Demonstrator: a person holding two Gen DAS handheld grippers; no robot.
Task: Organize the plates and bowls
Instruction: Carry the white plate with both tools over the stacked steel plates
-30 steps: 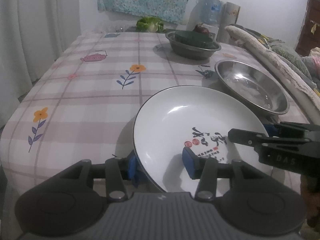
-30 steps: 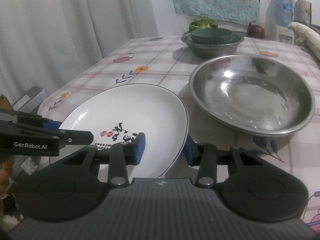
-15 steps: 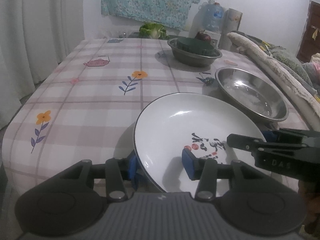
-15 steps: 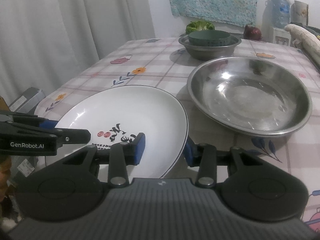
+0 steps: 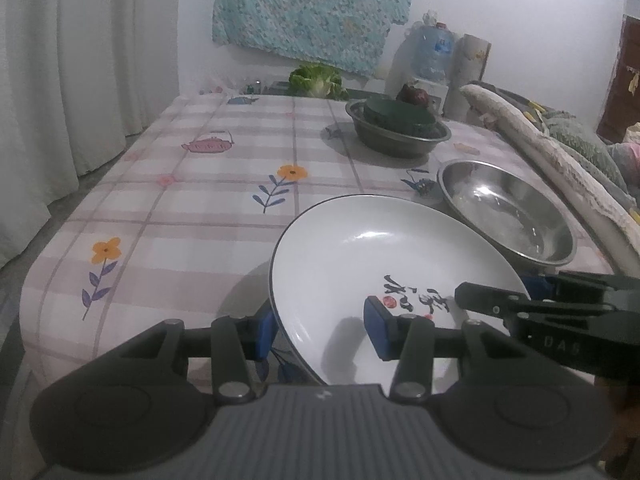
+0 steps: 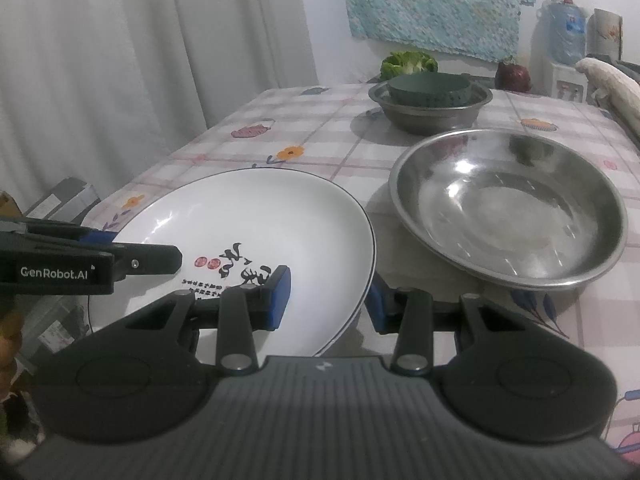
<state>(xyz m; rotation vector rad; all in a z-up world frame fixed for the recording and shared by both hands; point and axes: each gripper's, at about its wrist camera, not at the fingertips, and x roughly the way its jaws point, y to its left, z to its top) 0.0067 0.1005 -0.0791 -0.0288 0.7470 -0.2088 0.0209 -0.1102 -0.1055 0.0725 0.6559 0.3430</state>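
Both grippers tilt downward over the near edge of the table (image 5: 192,208), one at each side of a white plate (image 5: 360,264) with black calligraphy and a thin dark rim. The left gripper (image 5: 320,330) straddles the plate's left edge: one blue pad sits outside and under the rim, the other rests over the plate's inner face, with the rim between them. From this angle I cannot tell whether the pads press on the rim or only bracket it. The right gripper (image 6: 328,294) does the same at the plate's right edge, one blue pad over the inner face near the calligraphy, the other outside the rim; its jaws stand partly closed, and whether they pinch the rim is likewise unclear. The plate is tilted, and its shadow falls on the checked cloth near the table's front edge. Just beside it to the right lies a wide steel basin (image 6: 508,208). Farther back, toward the far edge, a smaller steel bowl (image 6: 430,114) holds a dark green bowl (image 6: 428,88)
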